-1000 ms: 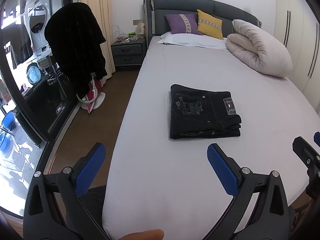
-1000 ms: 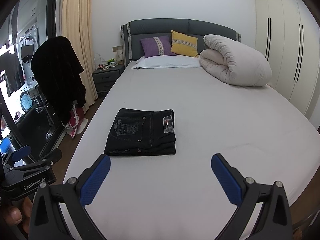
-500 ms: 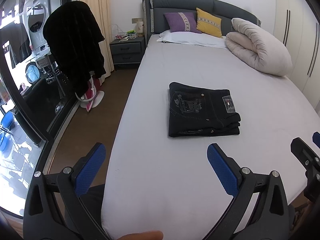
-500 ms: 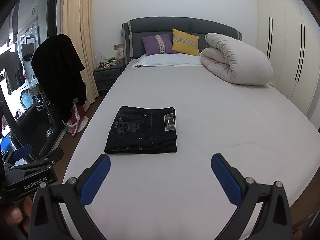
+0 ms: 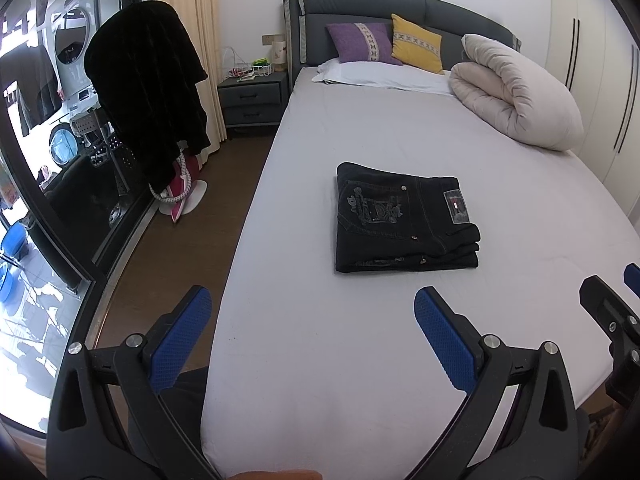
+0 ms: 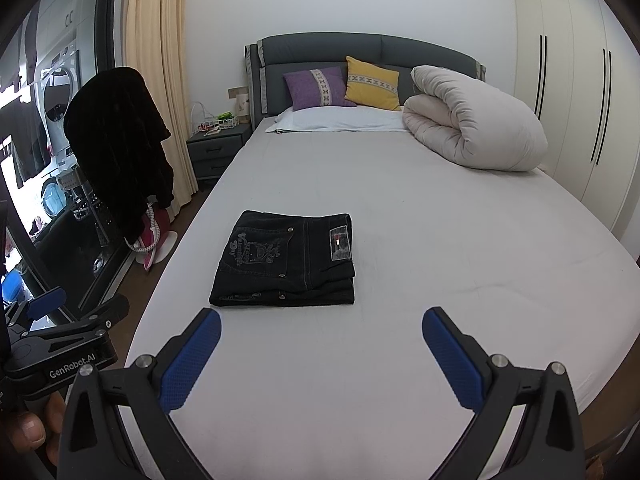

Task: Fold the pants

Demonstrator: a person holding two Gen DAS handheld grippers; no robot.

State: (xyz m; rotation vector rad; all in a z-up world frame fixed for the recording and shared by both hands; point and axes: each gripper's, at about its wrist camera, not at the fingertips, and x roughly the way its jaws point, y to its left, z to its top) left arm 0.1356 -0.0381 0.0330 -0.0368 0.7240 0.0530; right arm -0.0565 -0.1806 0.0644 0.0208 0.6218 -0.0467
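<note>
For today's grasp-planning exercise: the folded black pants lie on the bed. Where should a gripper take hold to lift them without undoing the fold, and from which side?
Probably the thick layered edge of the pants facing the cameras. Come in low from the foot of the bed, one finger under the stack, one on top. The stacked layers show along that edge, and both the left gripper and right gripper are open there.

From my left hand-held gripper (image 5: 312,332), the right hand-held gripper (image 5: 612,320) is cut off by the picture's edge, so only one black finger and a scrap of blue pad show. Ahead, the folded black denim pants (image 5: 404,220) carry a small label patch (image 5: 455,207) whose print I cannot read. The clutter on the far grey nightstand (image 5: 252,94) is too small to identify.
</note>
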